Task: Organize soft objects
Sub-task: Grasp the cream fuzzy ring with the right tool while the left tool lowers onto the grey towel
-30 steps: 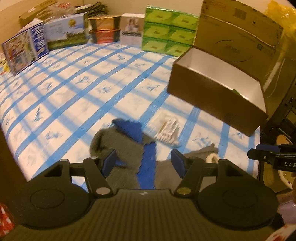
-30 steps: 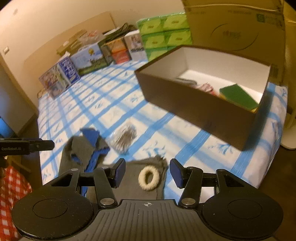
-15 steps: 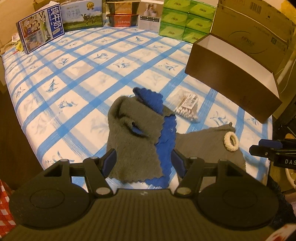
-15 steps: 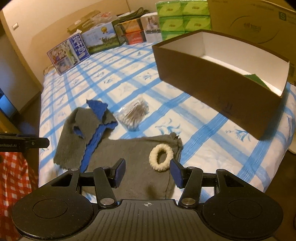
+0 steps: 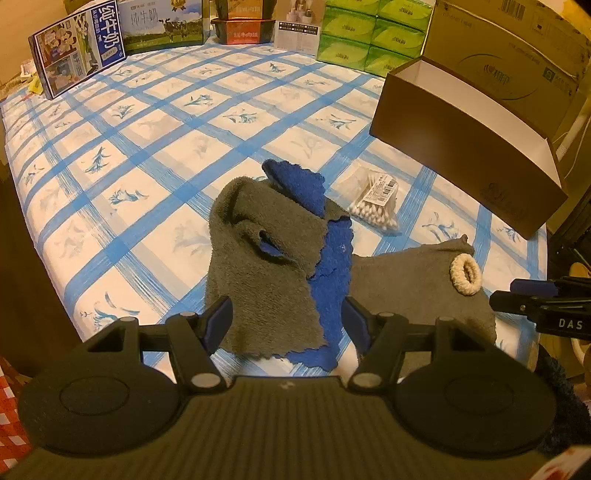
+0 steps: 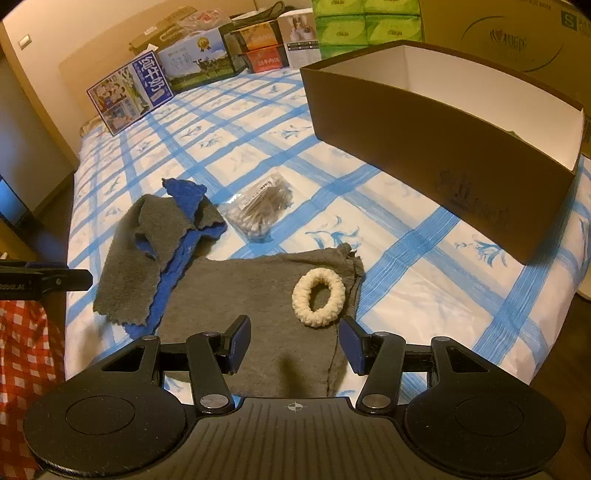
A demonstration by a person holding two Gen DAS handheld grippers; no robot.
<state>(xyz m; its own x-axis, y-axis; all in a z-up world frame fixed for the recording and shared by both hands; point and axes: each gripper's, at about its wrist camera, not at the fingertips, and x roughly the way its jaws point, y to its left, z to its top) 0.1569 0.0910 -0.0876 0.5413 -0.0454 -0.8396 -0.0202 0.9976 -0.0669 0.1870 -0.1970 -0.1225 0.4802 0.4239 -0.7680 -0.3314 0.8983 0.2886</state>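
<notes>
A crumpled grey-and-blue cloth [image 5: 266, 258] [image 6: 147, 243] lies near the front edge of the bed. Beside it a flat grey cloth [image 5: 406, 280] [image 6: 251, 295] carries a cream hair tie [image 5: 465, 275] [image 6: 318, 297]. A clear bag of cotton swabs [image 5: 376, 203] [image 6: 260, 208] rests just beyond both cloths. My left gripper [image 5: 288, 321] is open, hovering over the near edge of the grey-and-blue cloth, nothing between its fingers. My right gripper [image 6: 293, 343] is open above the near part of the flat grey cloth, just short of the hair tie.
A brown open box [image 5: 469, 147] [image 6: 443, 147] with a white inside stands on the blue-checked bedspread [image 5: 166, 140] at the right. Green tissue packs [image 5: 369, 33], milk cartons [image 5: 77, 51] and other boxes line the far edge. A large cardboard carton [image 5: 517, 44] stands behind the brown box.
Both grippers have sunk toward the bed's front edge and tipped downward; the cloths and hair tie now sit larger and further up in view. Jaws unchanged. Nothing on the bed moved.
</notes>
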